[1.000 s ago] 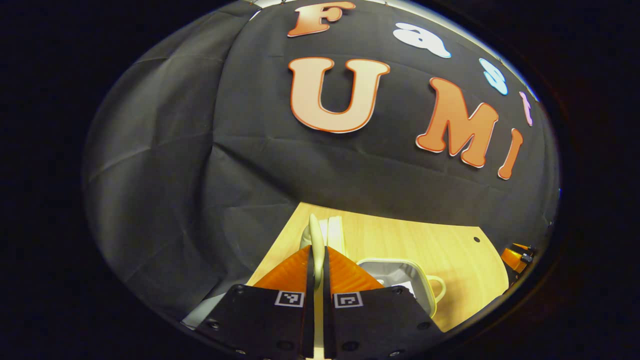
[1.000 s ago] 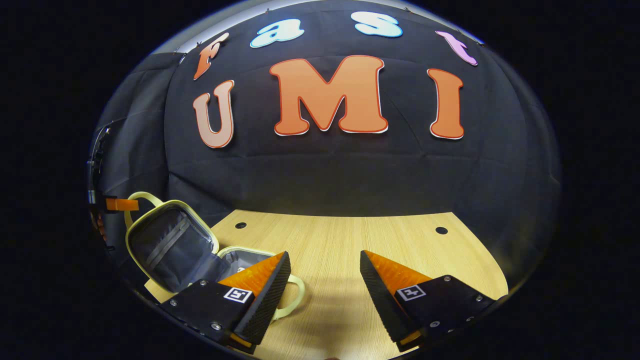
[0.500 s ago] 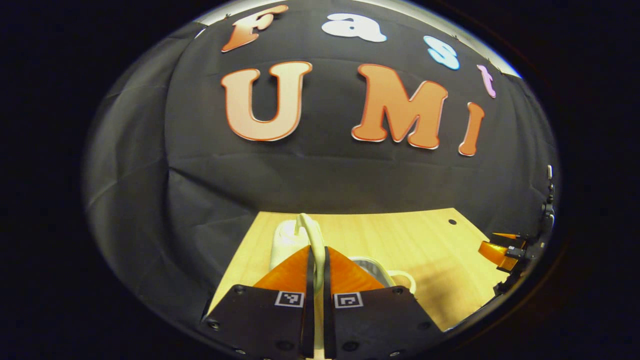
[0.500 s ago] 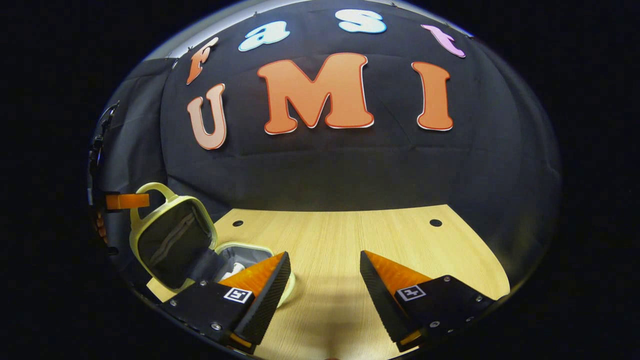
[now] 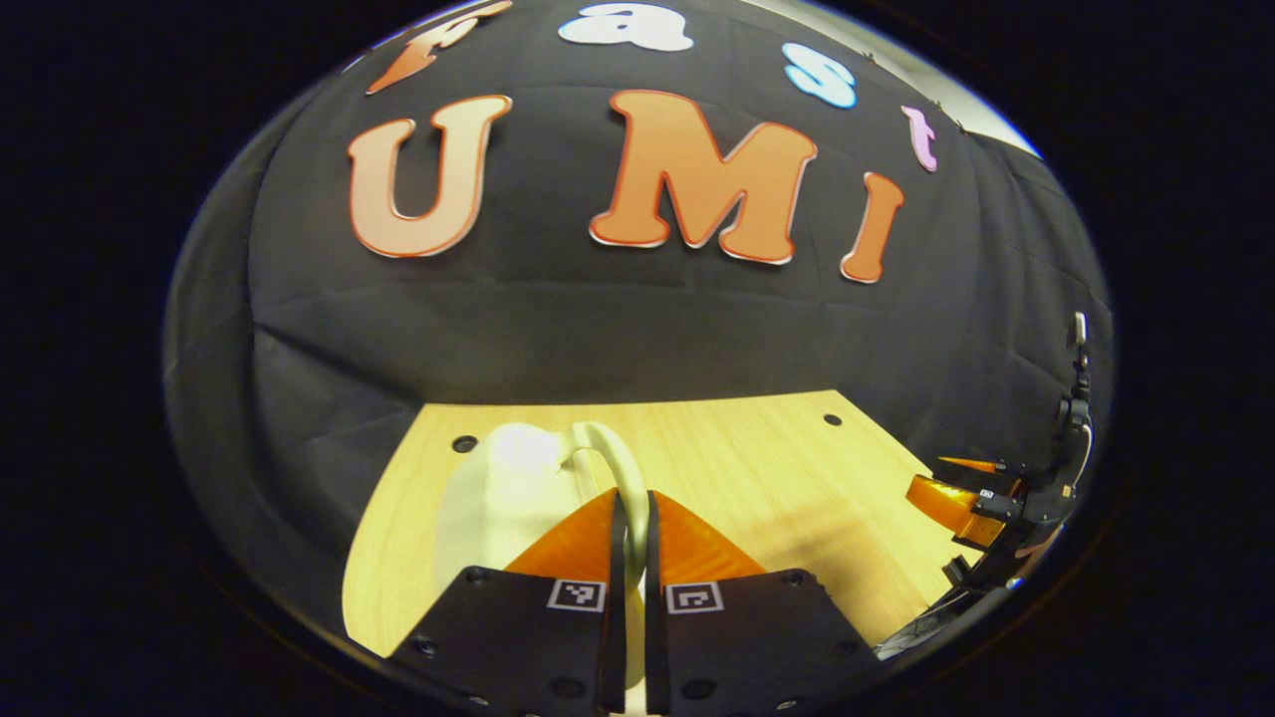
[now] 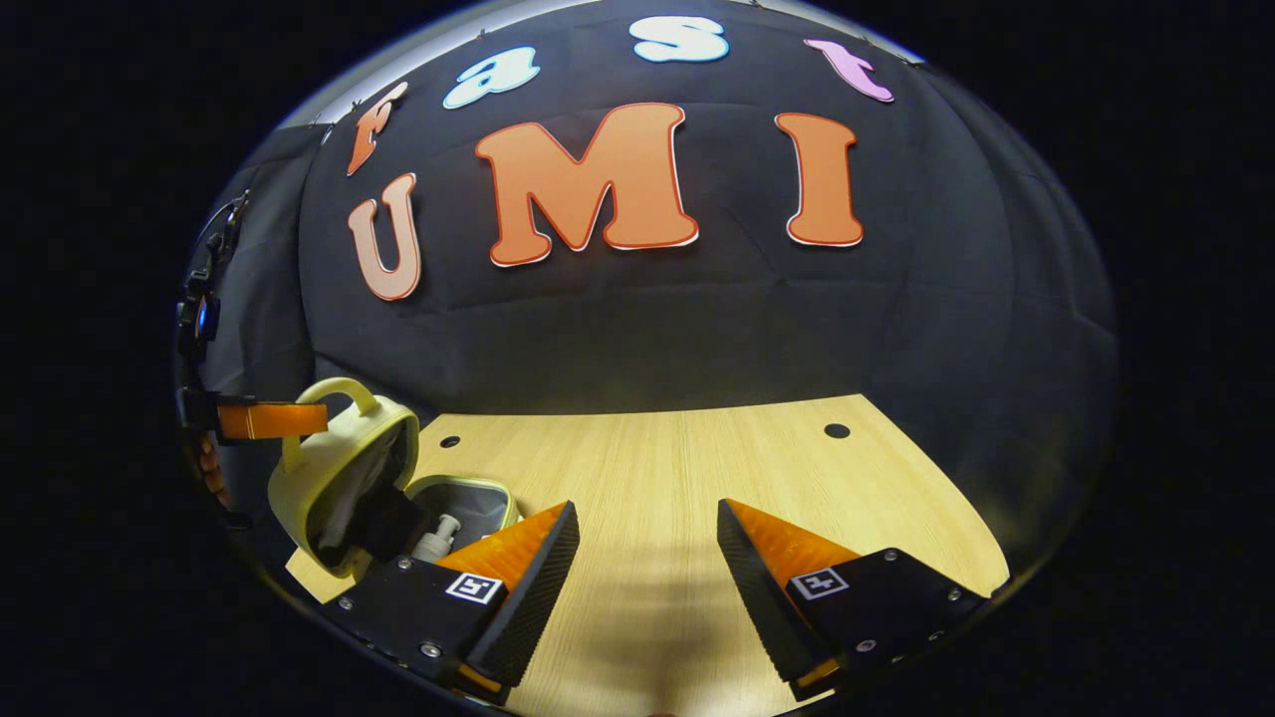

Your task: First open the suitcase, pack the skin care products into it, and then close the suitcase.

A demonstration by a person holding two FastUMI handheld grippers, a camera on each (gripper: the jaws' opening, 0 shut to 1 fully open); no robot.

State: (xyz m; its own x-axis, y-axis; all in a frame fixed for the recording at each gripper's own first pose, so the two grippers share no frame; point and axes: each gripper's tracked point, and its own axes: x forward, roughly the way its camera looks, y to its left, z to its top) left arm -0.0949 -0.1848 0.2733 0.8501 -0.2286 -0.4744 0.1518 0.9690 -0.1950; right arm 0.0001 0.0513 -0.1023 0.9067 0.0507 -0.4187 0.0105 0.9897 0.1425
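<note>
Pale yellow suitcase (image 6: 329, 468) half shut, handle (image 5: 623, 473) pinched by left tongs (image 5: 630, 518)

Left gripper view: low over the table (image 5: 757, 468), facing the booth wall, own fingers (image 5: 583, 543) at bottom centre, pressed right up to the suitcase (image 5: 498, 478). Right gripper view: also low, facing the same wall, suitcase (image 6: 329, 468) at lower left, farther off. Shared: table (image 6: 677, 478), wall, suitcase; right gripper (image 5: 961, 498) at the left gripper view's right edge.
</note>
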